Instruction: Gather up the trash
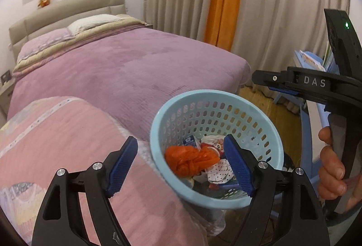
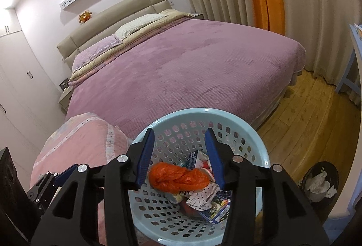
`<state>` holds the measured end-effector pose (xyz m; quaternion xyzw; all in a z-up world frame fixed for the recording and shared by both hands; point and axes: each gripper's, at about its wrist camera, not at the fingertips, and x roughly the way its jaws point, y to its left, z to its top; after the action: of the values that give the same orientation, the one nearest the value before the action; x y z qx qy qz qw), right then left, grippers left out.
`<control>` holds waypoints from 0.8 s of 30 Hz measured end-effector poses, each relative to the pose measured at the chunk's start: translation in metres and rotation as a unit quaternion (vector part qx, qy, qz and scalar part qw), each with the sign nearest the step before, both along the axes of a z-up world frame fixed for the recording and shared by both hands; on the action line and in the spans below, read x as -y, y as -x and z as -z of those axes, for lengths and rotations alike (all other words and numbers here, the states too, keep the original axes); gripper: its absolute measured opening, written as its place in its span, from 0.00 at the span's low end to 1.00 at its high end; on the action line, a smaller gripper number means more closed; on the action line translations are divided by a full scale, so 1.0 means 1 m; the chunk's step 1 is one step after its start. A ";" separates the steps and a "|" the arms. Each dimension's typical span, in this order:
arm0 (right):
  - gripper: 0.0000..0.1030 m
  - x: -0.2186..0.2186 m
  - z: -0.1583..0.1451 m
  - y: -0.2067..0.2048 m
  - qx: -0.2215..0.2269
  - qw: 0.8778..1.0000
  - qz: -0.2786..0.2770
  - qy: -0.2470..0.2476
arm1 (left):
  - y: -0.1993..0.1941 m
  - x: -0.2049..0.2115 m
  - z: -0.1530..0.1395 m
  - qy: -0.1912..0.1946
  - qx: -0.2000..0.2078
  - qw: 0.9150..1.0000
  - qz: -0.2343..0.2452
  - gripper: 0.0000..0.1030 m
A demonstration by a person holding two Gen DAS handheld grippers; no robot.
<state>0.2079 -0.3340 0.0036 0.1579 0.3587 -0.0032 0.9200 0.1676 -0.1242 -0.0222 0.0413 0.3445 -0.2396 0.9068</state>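
Counting left to right from the left wrist view: one folded pink quilt (image 1: 67,144) under the left finger of the left gripper (image 1: 181,166), one purple-covered bed (image 1: 126,74) beyond it, one pale blue perforated basket (image 1: 267,130) around and ahead of the right finger, one right gripper (image 1: 267,79) up at the far right, one hand (image 1: 331,166) wrapped on its black handle. Lying in the basket bottom, between and just past the fingertips: one crumpled orange plastic bag (image 1: 190,161), knotted and shiny, topmost in the heap; one white polka-dot scrap (image 1: 220,172) beside it toward the right finger; one small blue-and-white carton (image 1: 189,140) behind; one printed wrapper in red and white, partly hidden. Spread wide, the left jaws, nothing pinched, one blue ribbed pad over the quilt and one inside the basket rim. Seen from the right wrist view: right gripper (image 2: 179,155) angled down over the same basket (image 2: 255,133), jaws parted about halfway with no pad pressing anything, orange bag (image 2: 178,178) lying loose just below the gap. Off to the right of that tool, on the wooden floor (image 2: 305,114), one dark bin (image 2: 321,182) with white crumpled paper inside.
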 end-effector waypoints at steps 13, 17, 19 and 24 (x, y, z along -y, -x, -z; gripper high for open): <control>0.49 -0.052 -0.008 0.015 0.008 0.999 -0.035 0.034 | 0.029 -0.055 -0.015 0.021 0.041 0.995 -0.094 0.81; 0.51 -0.071 -0.009 0.022 0.018 0.997 -0.040 0.058 | 0.039 -0.075 -0.011 0.005 0.066 0.988 -0.143 0.82; 0.51 -0.082 -0.007 0.028 0.027 0.996 -0.046 0.070 | 0.046 -0.082 -0.005 -0.009 0.086 0.982 -0.168 0.83; 0.51 -0.097 0.001 0.043 0.061 0.992 -0.033 0.106 | 0.054 -0.098 0.007 -0.010 0.111 0.971 -0.213 0.83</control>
<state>0.1650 -0.2370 0.0023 0.0477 0.3044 -0.0013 0.9514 0.1134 -0.0257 -0.0292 0.0021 0.2453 -0.0310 0.9690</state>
